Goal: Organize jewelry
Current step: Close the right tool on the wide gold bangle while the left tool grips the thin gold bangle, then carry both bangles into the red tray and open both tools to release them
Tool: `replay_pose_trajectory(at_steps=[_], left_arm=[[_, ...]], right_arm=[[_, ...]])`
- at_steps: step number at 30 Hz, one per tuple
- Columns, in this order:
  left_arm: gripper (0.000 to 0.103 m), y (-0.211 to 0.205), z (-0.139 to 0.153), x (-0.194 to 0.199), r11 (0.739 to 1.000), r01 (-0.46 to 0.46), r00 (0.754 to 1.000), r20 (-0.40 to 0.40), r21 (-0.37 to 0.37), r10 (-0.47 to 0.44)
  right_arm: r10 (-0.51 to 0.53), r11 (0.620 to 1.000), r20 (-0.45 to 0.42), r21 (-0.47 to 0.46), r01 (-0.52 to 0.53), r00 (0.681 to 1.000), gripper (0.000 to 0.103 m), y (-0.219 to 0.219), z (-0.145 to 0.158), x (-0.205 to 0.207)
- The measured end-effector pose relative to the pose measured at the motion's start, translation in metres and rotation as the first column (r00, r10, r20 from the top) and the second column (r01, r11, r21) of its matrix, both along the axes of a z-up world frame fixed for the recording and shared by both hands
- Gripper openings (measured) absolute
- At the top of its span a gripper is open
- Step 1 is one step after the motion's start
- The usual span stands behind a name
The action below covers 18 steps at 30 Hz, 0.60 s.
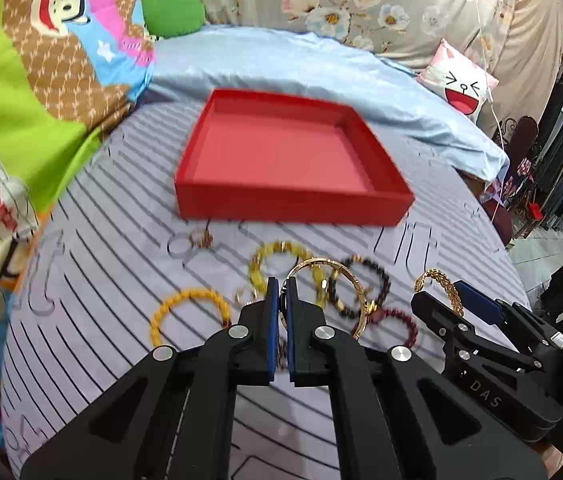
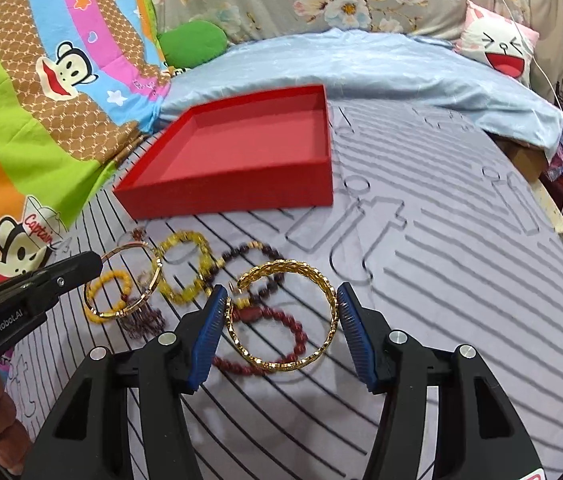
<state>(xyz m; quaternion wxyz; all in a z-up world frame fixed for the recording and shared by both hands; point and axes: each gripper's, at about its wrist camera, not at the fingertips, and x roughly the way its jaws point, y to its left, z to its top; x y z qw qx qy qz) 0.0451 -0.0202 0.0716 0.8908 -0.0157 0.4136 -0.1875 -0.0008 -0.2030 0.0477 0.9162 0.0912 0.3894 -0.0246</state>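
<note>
An empty red tray [image 1: 391, 200] [image 2: 221, 196] lies on the striped bed sheet. My left gripper [image 1: 281, 286] is shut on a thin gold bangle [image 1: 355, 286] [image 2: 149, 292], lifted over the bead bracelets. My right gripper [image 2: 281, 300] grips a wide woven gold cuff [image 2: 281, 362] [image 1: 447, 290] between its blue pads, above a dark red bead bracelet [image 2: 299, 332]. A yellow bead bracelet [image 1: 259, 258] [image 2: 185, 240], an orange bead bracelet [image 1: 189, 296] [image 2: 101, 280] and a dark bead bracelet [image 1: 377, 276] [image 2: 249, 250] lie on the sheet in front of the tray.
A small ring with a charm [image 1: 197, 240] lies left of the bracelets. A cartoon monkey quilt [image 1: 21, 100] is bunched on the left, a blue blanket [image 1: 301, 64] behind the tray, and a pink face pillow [image 1: 461, 84] at the back right. The bed edge drops off at right.
</note>
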Motion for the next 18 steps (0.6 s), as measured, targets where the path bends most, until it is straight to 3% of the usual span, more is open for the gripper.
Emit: replay_pose_trajectory(at_steps=[8, 13, 18], left_arm=[[0.003, -0.009, 0.038, 0.052, 1.000, 0.013, 0.996, 0.085, -0.021, -0.011], [0.003, -0.019, 0.051, 0.116, 1.000, 0.013, 0.993, 0.118, -0.021, -0.011], [0.003, -0.029, 0.044, 0.184, 1.000, -0.004, 0.994, 0.111, 0.002, 0.004]], right_arm=[[0.056, 0.998, 0.049, 0.019, -0.057, 0.997, 0.054, -0.009, 0.036, 0.060], [0.073, 0.997, 0.051, 0.011, -0.074, 0.996, 0.054, -0.018, 0.051, 0.130], [0.092, 0.996, 0.015, -0.009, -0.092, 0.996, 0.054, -0.020, 0.051, 0.199]])
